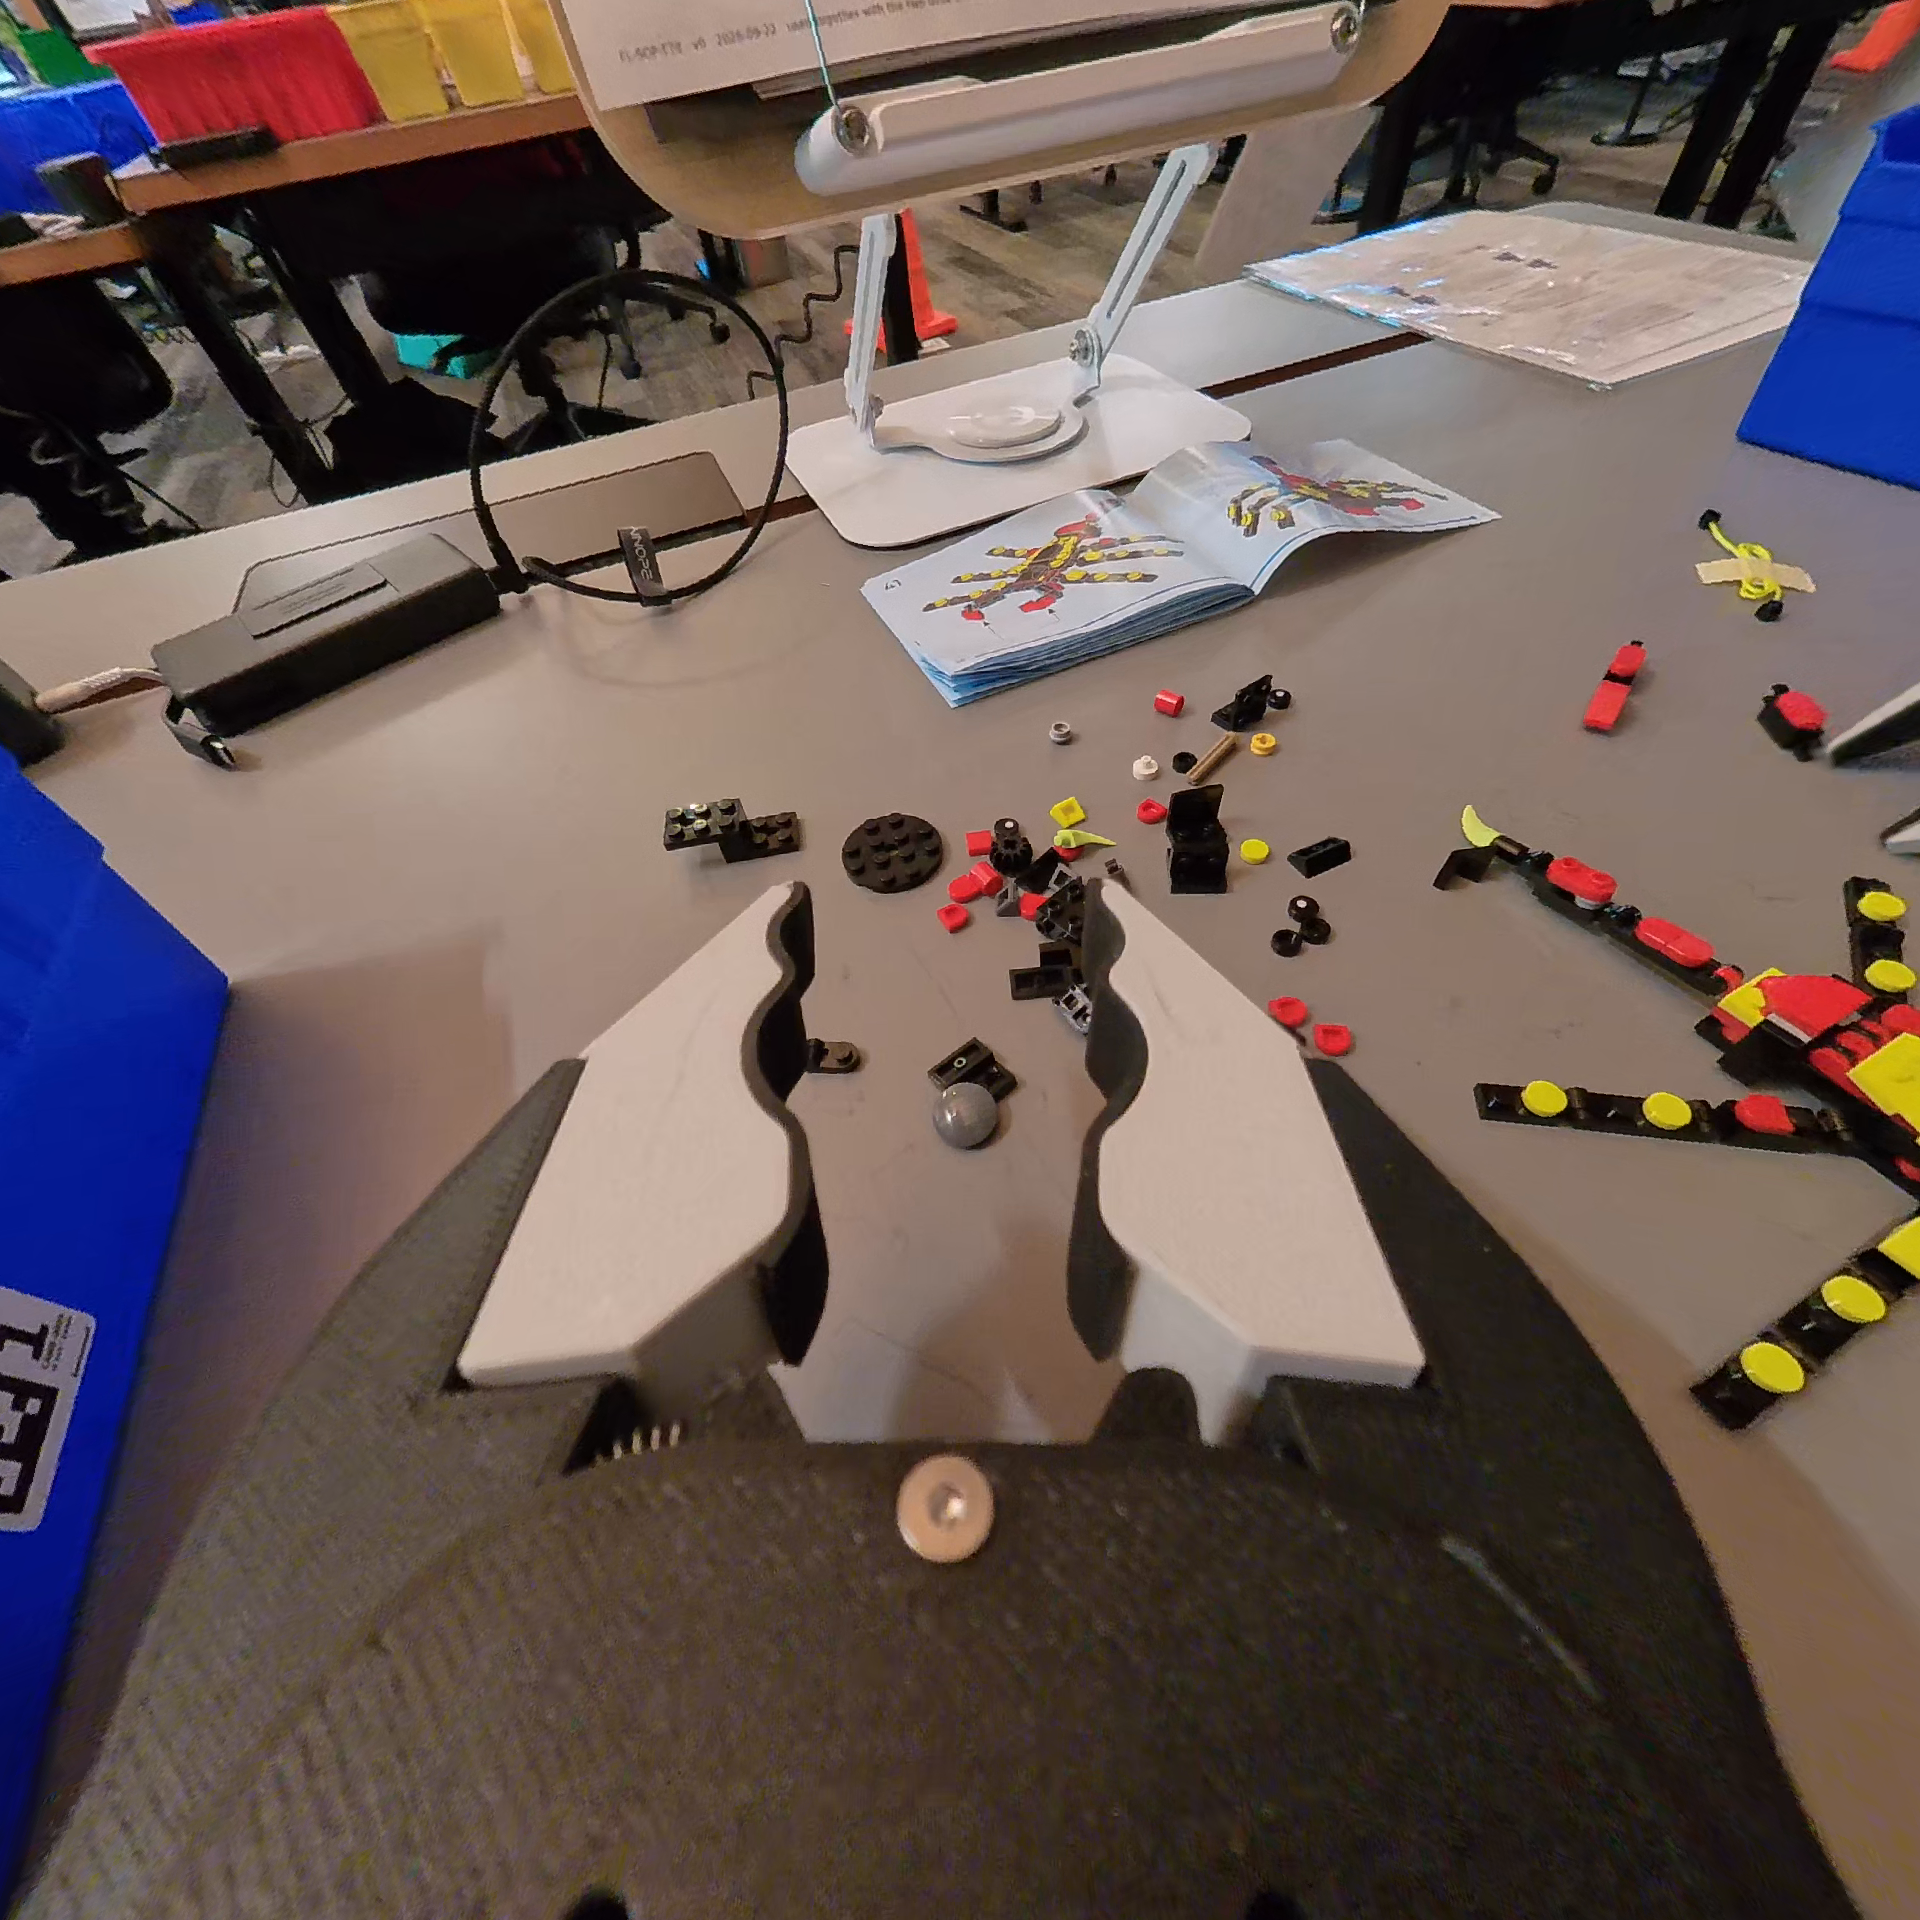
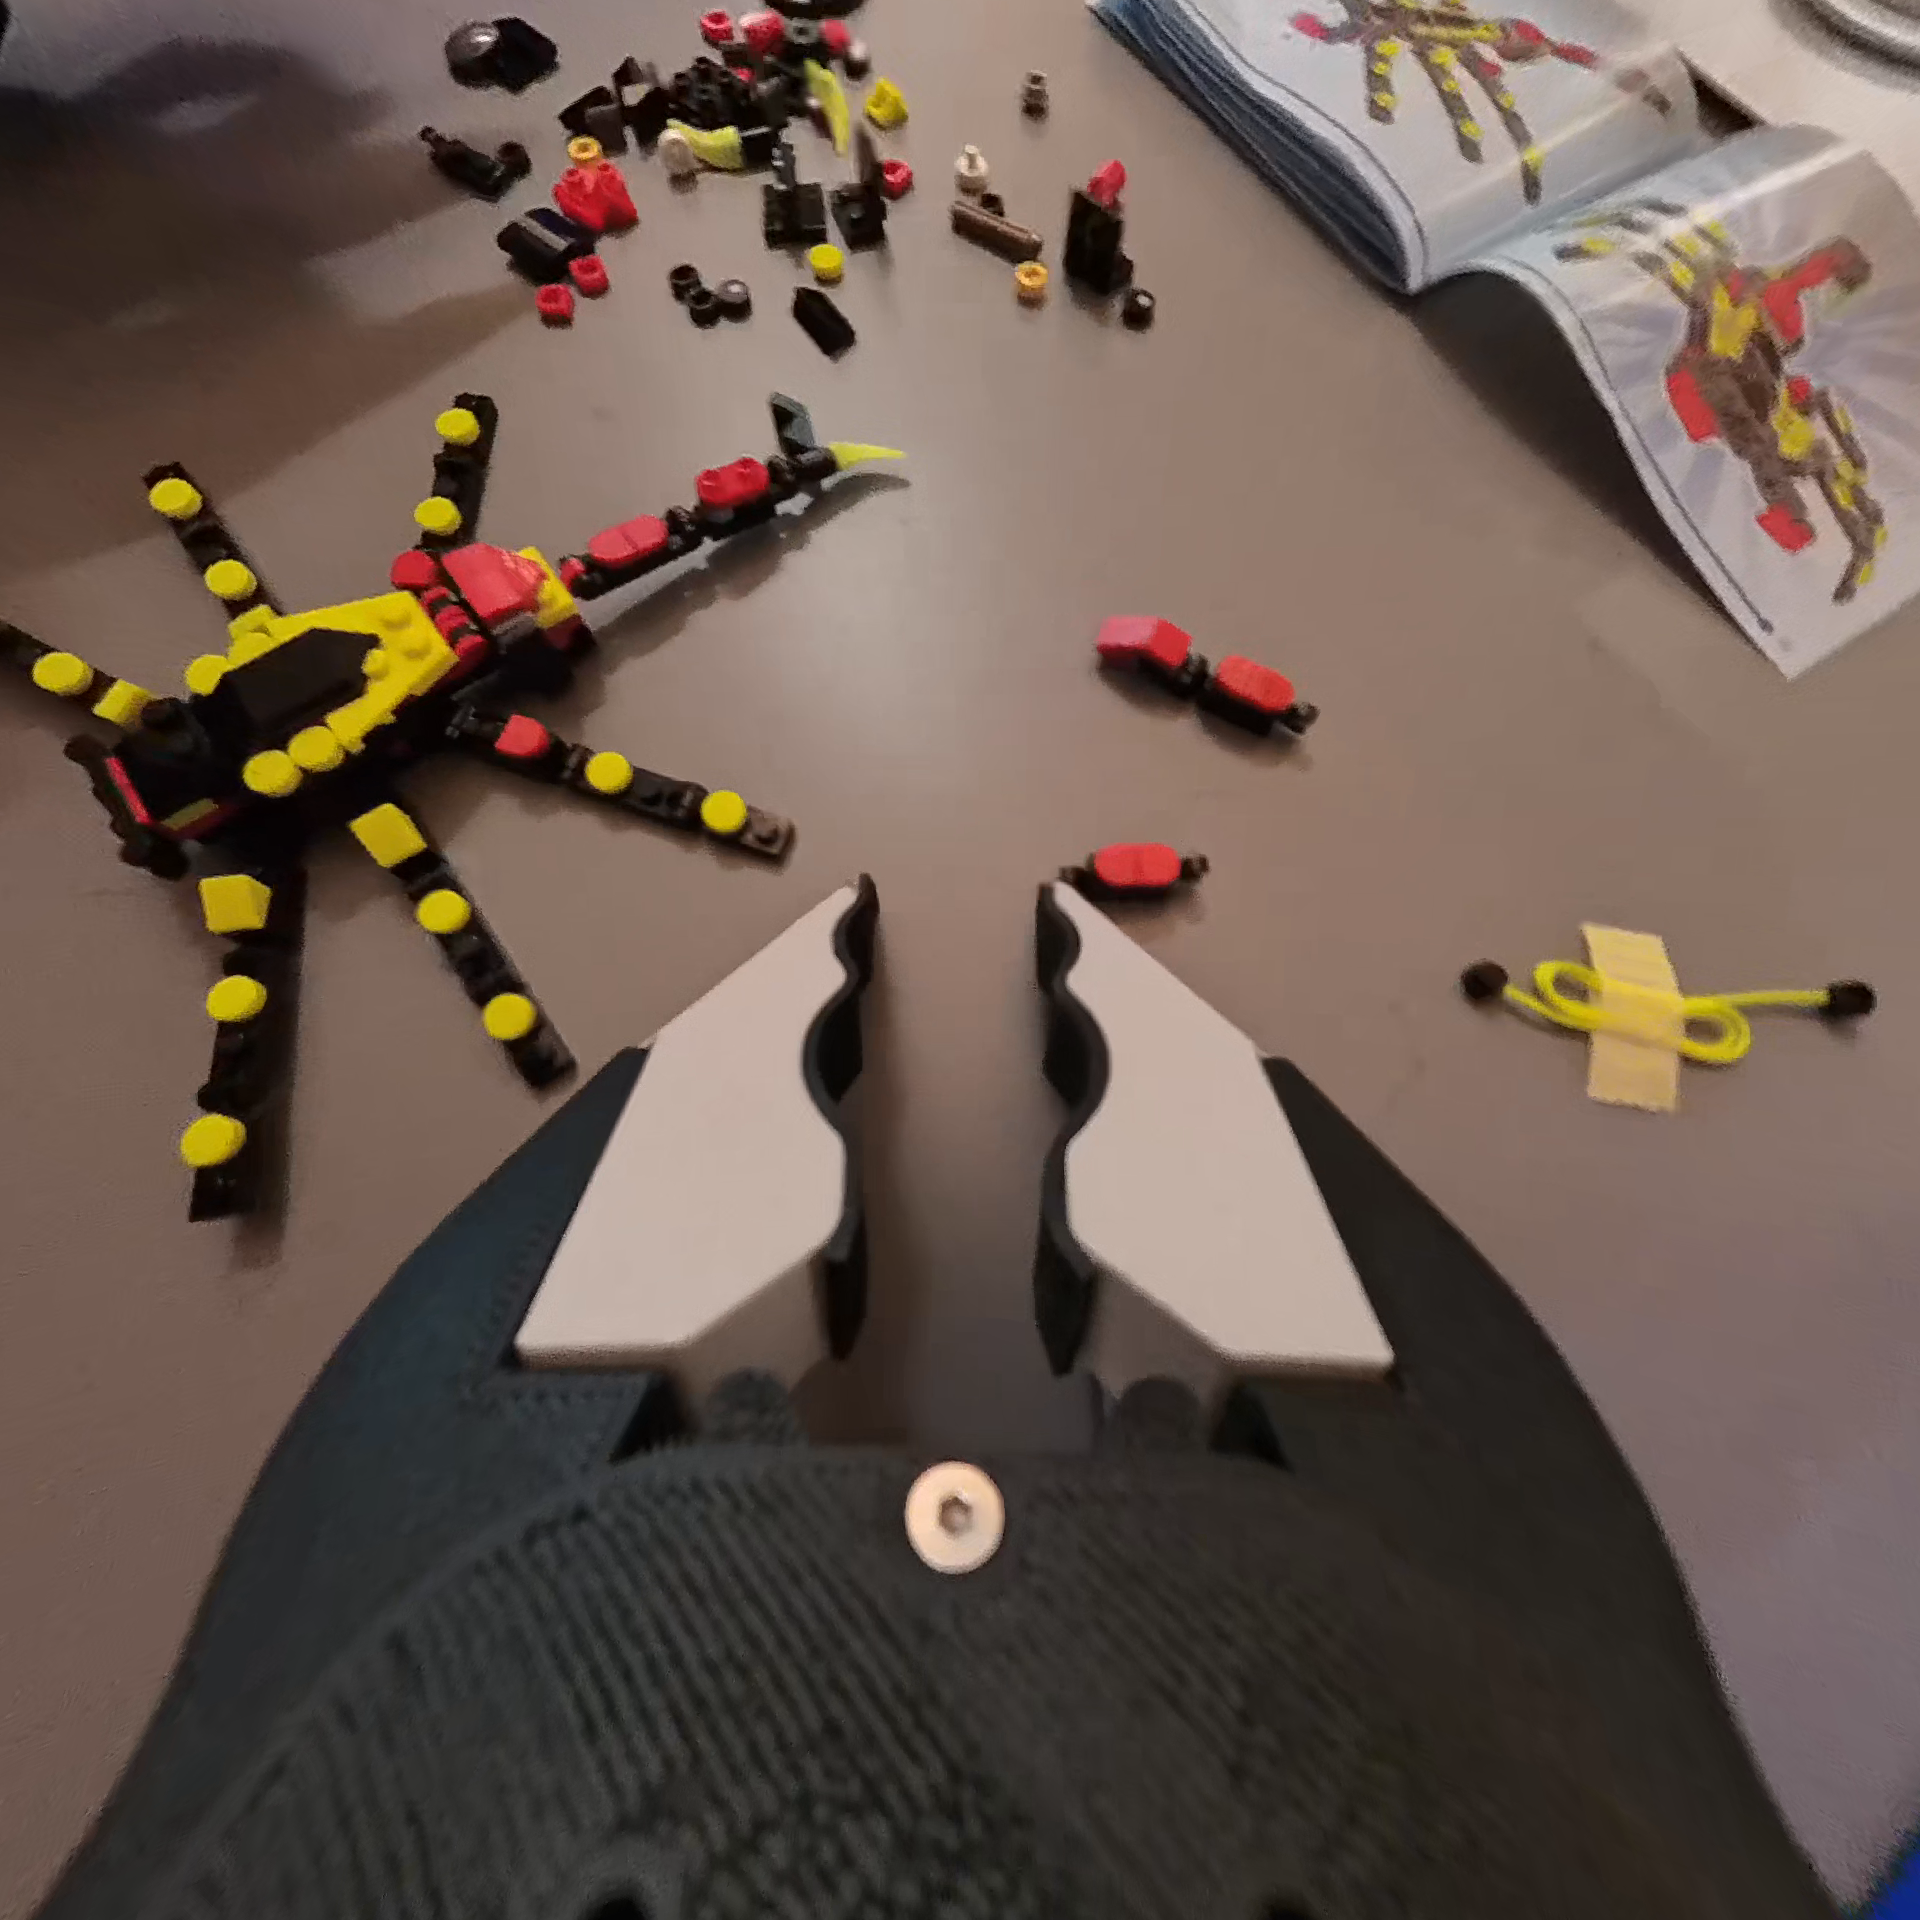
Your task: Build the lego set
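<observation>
A partly built black, red and yellow lego model (image 2: 312, 675) with several studded legs lies on the grey table; it also shows at the right edge of the left wrist view (image 1: 1797, 1049). Loose small pieces (image 1: 1049, 883) lie scattered ahead of my left gripper (image 1: 951, 894), which is open and empty, with a grey round piece (image 1: 966, 1115) and a small black plate (image 1: 974, 1067) between its fingers. My right gripper (image 2: 956, 899) is open and empty. A short red-and-black piece (image 2: 1138, 865) lies just beyond its right fingertip, and a longer red-and-black segment (image 2: 1205, 675) lies farther on.
An open instruction booklet (image 1: 1153, 566) lies beyond the pieces, in front of a white stand (image 1: 997, 436). A black power pack with cable (image 1: 322, 634) sits far left. Blue bins (image 1: 94, 1039) flank the table. A taped yellow-green cord (image 2: 1662, 1013) lies right of my right gripper. The grippers' ends are close to 25 cm from one another. The left gripper is farther from the longer red-and-black segment (image 2: 1205, 675), some 25 cm, than the right, some 5 cm. Seen from the left wrist view (image 1: 1625, 680) as well.
</observation>
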{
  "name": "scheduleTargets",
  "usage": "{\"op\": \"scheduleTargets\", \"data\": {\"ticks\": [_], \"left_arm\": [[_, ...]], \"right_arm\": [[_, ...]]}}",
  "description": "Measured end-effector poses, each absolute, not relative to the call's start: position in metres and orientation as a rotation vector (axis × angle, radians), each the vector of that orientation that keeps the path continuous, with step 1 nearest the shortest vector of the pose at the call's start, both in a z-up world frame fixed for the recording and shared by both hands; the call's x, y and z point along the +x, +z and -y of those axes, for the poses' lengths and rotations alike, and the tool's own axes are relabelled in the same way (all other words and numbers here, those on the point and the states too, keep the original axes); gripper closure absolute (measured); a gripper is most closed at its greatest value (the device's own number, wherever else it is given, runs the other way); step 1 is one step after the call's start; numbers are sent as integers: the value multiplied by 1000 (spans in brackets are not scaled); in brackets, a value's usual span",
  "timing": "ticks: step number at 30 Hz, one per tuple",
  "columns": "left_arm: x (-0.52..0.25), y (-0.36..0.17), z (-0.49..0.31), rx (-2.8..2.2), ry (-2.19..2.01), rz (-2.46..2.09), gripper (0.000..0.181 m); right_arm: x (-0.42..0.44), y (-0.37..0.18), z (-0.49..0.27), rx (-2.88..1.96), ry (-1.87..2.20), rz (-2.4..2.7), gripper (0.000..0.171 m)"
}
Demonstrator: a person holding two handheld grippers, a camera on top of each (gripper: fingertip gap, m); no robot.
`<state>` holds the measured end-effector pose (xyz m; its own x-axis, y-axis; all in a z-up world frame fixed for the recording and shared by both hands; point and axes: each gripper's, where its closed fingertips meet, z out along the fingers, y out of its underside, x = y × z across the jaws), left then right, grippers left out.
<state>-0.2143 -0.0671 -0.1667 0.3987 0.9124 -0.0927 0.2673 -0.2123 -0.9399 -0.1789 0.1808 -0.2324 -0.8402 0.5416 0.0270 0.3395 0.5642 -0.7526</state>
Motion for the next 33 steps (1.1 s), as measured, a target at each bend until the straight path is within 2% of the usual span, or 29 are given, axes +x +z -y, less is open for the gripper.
{"op": "scheduleTargets", "data": {"ticks": [4,11,17,25,28,30,33], "left_arm": [[-214,-165,69,-1706,862,1043,133],[-215,-165,70,-1694,859,1054,133],[-215,-167,69,-1709,864,1053,133],[-208,-155,73,-1635,848,1062,135],[-206,-154,64,-1605,766,1058,135],[-200,-158,50,-1645,646,1027,148],[-196,-162,40,-1651,554,1015,150]], "right_arm": [[-177,-231,-177,-625,1101,2515,142],[-181,-232,-188,-731,1131,2530,143],[-182,-229,-166,-662,1168,2549,132],[-165,-177,-190,-799,1285,2346,136],[-156,-175,-192,-700,1338,2326,132],[-170,-185,-197,-650,1291,2297,133],[-185,-192,-187,-756,1342,2327,130]]}}
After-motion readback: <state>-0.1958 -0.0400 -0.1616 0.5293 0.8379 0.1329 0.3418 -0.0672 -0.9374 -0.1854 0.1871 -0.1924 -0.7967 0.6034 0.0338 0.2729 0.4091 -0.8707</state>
